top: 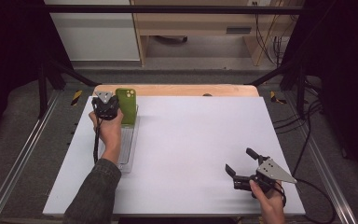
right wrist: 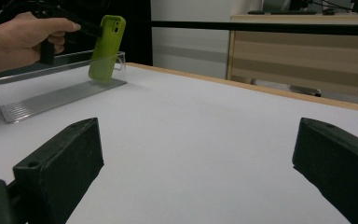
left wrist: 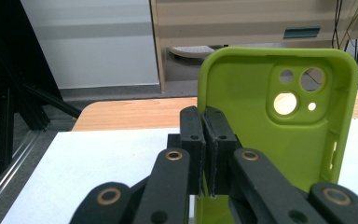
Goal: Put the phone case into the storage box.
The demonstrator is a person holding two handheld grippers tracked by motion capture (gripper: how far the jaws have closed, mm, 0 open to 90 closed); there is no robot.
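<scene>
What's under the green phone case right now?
The clear plastic rack on the white table. The phone case stands tilted over its far end, pinched at one edge by the left tongs. Whether its bottom edge touches the ribbed base isn't clear.

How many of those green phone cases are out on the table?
1. The green phone case stands upright at the far end of the clear rack on the table's left side, pinched along its edge by the left gripper. No other is visible.

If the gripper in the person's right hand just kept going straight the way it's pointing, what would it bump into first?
Probably nothing soon: the right gripper, jaws open, points across the bare white table. Farther along, toward the left, stand the clear rack and green phone case, though depth is hard to judge.
</scene>
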